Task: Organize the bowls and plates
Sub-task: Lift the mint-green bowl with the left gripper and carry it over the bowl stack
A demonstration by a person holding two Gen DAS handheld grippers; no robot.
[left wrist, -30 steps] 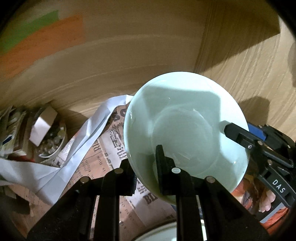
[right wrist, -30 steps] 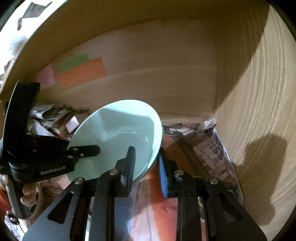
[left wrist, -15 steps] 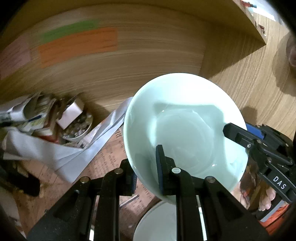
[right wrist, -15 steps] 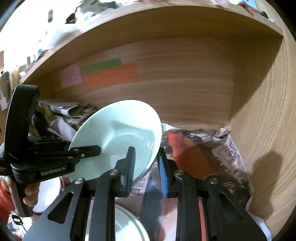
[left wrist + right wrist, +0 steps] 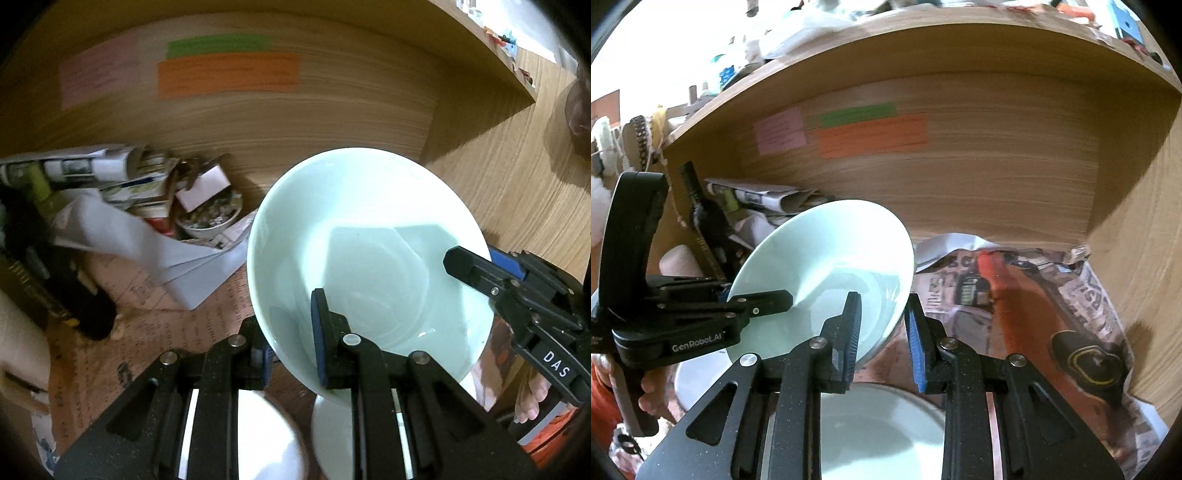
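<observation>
Bowl (image 5: 369, 251) gripped at its rim, tilted, between my two claws.
Glazed, stiff, slippery, breakable: my left claw (image 5: 291, 332) and right claw (image 5: 882, 332) both pinch its rim, over plates just below.

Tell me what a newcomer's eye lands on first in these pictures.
The pale green bowl dominates, held tilted in the air inside a wooden cabinet, with the left gripper clamped on its near rim and the right gripper clamped on its opposite rim. Behind it, the orange strip with a green one above it stands out on the back wall. Crumpled newspapers clutter the left corner.
</observation>
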